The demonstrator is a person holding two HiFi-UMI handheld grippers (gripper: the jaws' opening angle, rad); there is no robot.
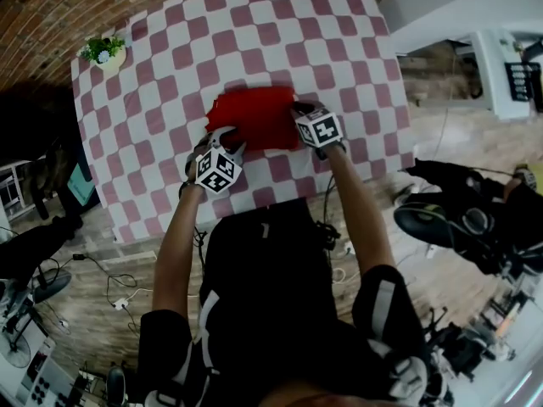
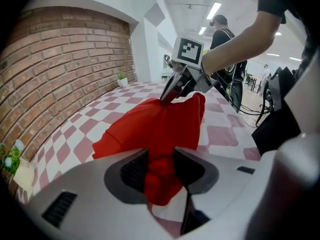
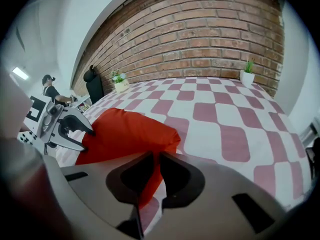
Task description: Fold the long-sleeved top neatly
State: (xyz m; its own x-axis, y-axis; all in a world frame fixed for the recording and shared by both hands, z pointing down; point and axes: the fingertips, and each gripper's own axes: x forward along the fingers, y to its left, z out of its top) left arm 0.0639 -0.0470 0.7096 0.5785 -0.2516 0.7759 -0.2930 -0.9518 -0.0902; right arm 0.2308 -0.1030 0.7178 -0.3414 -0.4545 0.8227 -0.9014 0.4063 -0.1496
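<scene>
Status of long-sleeved top: red, already reduced to a rough rectangle, lying on the desk toward the near edge.

Left claw: clenched on a thick bunch at the near left corner. Right claw: clamped on a thin fold at the right edge.

Risks, as judged:
- Skewed fold, from one thick grip and one thin pulling unevenly.
- Slip of the thin edge out of the right claw.
- Creasing, from the bunched corner being carried over as it is.

Surface: pink-and-white checks, flat, with small potted plant at the far left corner.

Room: brick wall behind, cables on wooden floor, equipment to the right, another person standing beyond.
</scene>
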